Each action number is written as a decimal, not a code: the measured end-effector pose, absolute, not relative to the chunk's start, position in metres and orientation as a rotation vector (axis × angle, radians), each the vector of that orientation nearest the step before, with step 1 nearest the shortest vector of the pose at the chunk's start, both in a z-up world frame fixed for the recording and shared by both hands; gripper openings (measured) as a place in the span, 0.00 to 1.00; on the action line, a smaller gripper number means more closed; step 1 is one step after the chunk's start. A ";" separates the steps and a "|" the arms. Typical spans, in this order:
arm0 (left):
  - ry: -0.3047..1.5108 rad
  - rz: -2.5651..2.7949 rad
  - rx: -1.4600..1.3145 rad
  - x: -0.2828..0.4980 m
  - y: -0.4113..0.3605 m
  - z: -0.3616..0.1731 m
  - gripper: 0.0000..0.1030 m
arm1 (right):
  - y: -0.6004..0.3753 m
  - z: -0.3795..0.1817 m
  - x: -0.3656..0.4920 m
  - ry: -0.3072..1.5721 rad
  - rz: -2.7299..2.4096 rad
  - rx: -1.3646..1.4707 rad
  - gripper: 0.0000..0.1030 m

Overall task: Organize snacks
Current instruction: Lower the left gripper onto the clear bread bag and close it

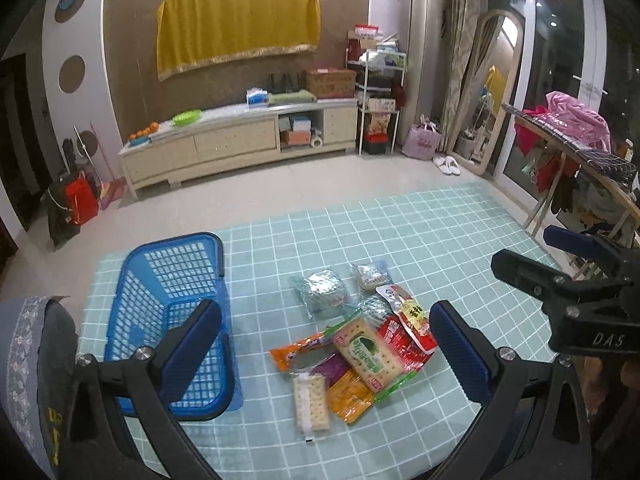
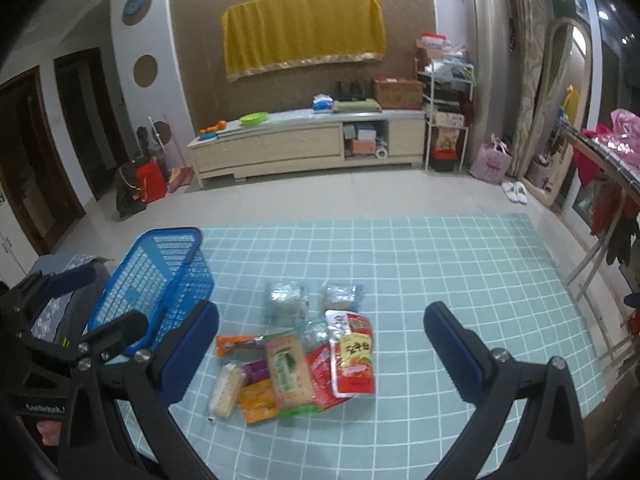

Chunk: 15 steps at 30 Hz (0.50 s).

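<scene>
A pile of snack packets lies on the teal checked tablecloth (image 1: 420, 240): a cracker pack with a green label (image 1: 370, 354), a red pouch (image 1: 410, 320), an orange packet (image 1: 350, 398), a clear cracker sleeve (image 1: 310, 406) and two silvery packs (image 1: 322, 290). An empty blue mesh basket (image 1: 172, 320) stands to their left. My left gripper (image 1: 326, 350) hovers open above the pile. My right gripper (image 2: 322, 350) is open too, over the same packets, among them the green-label crackers (image 2: 288, 372) and the red pouch (image 2: 354, 360). The basket (image 2: 160, 280) sits at its left.
The right gripper's body (image 1: 576, 300) shows at the left view's right edge; the left one (image 2: 52, 320) at the right view's left edge. A cushioned chair back (image 1: 28, 360) is at the table's left. A clothes rack (image 1: 580, 152) stands right of the table. A TV cabinet (image 1: 240, 140) lines the far wall.
</scene>
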<state>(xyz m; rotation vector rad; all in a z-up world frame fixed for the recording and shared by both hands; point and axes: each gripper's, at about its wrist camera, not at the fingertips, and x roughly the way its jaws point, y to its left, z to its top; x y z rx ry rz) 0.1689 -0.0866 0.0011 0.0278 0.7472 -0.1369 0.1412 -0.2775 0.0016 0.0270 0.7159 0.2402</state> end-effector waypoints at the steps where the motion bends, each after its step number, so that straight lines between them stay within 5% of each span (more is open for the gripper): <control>1: 0.766 -0.137 0.026 0.176 -0.088 -0.001 1.00 | -0.280 0.000 0.147 0.726 0.237 0.036 1.00; 15: 0.966 -0.109 0.035 0.269 -0.110 -0.056 1.00 | -0.302 -0.064 0.221 0.915 0.206 0.065 1.00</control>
